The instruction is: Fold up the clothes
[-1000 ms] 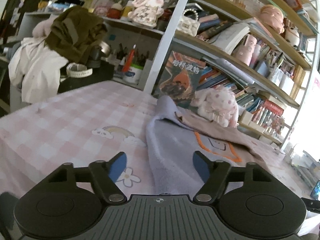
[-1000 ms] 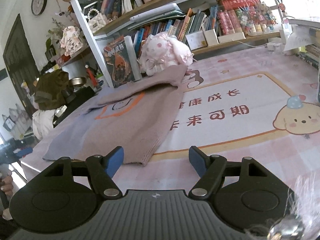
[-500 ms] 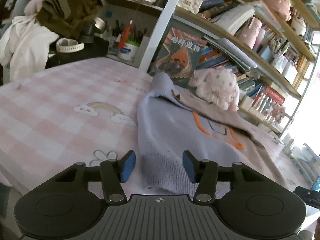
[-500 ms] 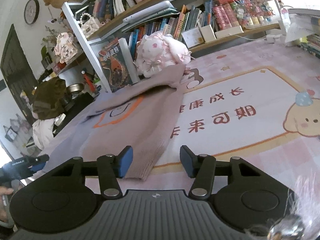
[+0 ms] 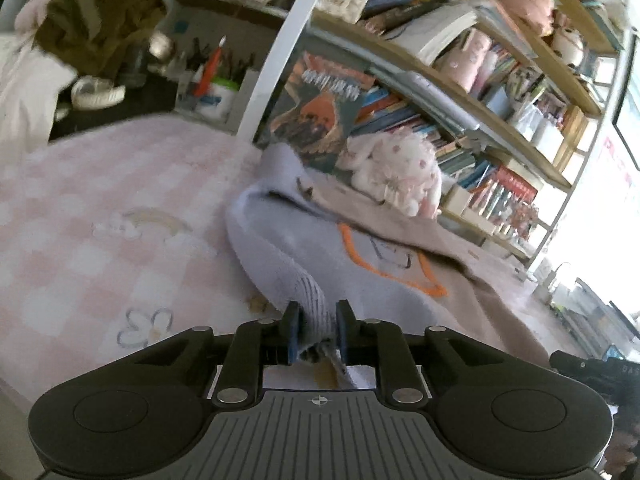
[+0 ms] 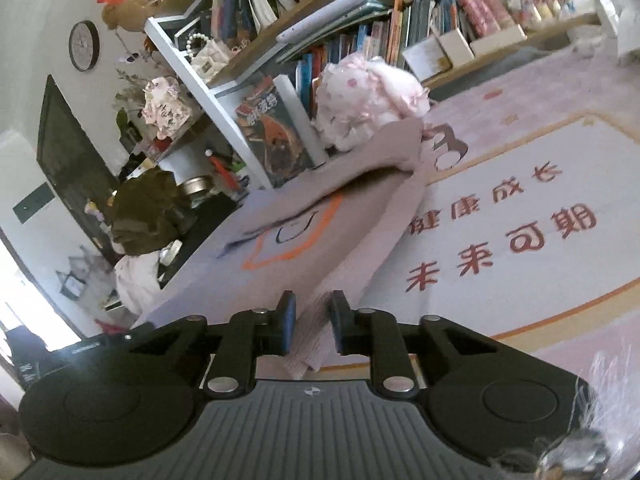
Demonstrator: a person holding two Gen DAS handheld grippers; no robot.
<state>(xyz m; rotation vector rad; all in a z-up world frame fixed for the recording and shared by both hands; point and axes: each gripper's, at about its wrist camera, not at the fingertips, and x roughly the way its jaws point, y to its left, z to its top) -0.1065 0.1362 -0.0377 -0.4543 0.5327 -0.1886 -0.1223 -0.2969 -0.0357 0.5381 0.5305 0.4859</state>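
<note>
Sweater [image 5: 360, 280] lies spread on the pink checked table [image 5: 100, 200], just ahead of both tools — lilac on one side, beige on the other. The left gripper [image 5: 316, 330] pinches the ribbed lilac hem corner; the right gripper [image 6: 312, 326] pinches the beige one. Both corners are lifted off the cloth — a fold looks under way, none yet laid flat.
</note>
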